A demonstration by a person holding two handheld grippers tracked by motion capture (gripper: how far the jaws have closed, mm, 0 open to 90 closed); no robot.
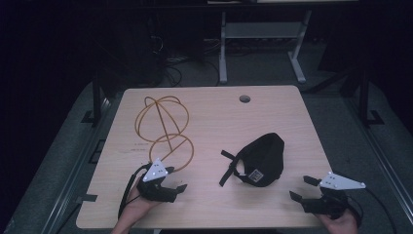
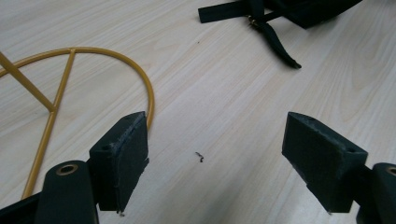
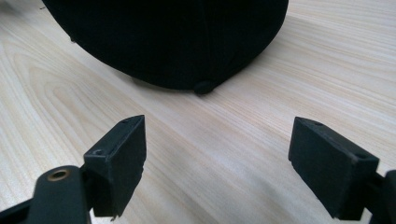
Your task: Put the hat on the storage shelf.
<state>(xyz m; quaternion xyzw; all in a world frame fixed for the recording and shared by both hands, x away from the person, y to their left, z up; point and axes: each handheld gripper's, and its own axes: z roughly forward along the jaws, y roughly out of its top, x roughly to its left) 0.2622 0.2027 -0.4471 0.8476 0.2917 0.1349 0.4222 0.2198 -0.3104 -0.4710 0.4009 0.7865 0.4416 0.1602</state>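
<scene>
both tongs gape empty over the bench (image 1: 292, 122), right tongs (image 1: 303, 188) nosing toward the black cap (image 1: 263, 158), left tongs (image 1: 178, 181) beside the wire stand (image 1: 163, 127), so probably a cap pickup comes next.

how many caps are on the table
1. The black cap lies right of the table's middle, straps toward the left, between the yellow wire stand and the right gripper.
</scene>
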